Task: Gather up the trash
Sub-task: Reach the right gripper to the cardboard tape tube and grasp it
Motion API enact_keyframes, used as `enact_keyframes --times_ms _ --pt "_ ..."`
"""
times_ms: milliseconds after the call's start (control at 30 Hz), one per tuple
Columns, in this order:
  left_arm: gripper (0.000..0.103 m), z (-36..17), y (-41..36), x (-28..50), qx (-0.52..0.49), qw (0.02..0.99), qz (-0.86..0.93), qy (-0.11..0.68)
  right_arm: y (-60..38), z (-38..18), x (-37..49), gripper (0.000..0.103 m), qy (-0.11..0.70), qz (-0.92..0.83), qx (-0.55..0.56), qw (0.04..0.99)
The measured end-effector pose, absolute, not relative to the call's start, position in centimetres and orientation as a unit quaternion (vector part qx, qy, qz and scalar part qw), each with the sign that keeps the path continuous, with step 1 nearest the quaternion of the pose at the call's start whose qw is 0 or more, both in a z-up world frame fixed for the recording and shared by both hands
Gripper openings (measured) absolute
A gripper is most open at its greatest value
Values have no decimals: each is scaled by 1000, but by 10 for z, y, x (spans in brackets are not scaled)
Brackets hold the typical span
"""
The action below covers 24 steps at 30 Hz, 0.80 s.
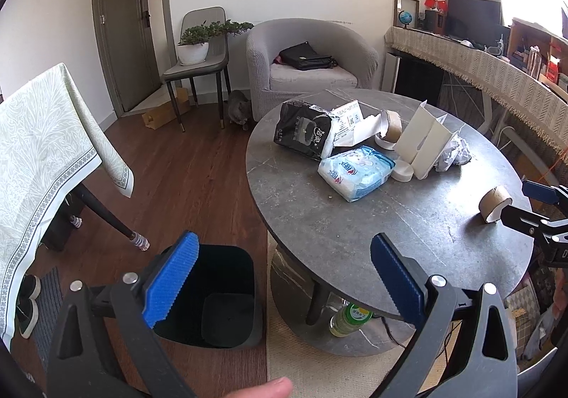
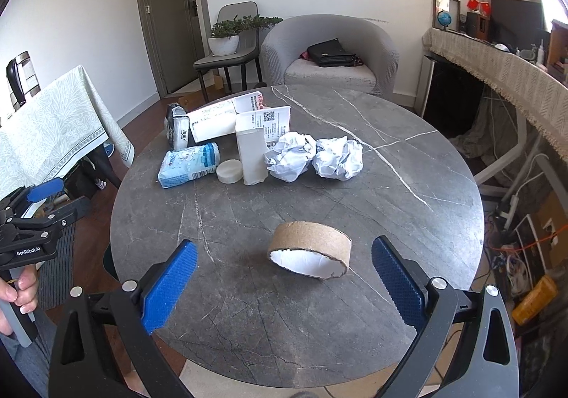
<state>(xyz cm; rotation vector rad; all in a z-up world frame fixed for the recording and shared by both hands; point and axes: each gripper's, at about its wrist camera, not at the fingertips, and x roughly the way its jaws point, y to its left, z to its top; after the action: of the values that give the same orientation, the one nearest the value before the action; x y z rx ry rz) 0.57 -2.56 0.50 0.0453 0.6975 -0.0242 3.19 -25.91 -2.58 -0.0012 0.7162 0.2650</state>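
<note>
Trash lies on a round grey table. A cardboard tape ring lies just ahead of my open right gripper, roughly between its blue pads and untouched. Farther back are two crumpled paper balls, a white carton, a white lid, a blue-white pack and a black pack. My left gripper is open and holds nothing, above a black trash bin on the floor left of the table. A second tape core sits among the pile.
A cloth-covered table stands to the left, with a grey armchair holding a black bag and a chair with a potted plant behind. A grey cat sits on the floor. A bottle lies under the round table. A fringed counter runs along the right.
</note>
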Motion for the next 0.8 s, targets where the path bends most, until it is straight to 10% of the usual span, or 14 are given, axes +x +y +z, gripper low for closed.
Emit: enact_keyframes --times_ms 800 --pt "95 2 -59 42 48 931 -103 347 -275 -55 67 59 386 98 46 916"
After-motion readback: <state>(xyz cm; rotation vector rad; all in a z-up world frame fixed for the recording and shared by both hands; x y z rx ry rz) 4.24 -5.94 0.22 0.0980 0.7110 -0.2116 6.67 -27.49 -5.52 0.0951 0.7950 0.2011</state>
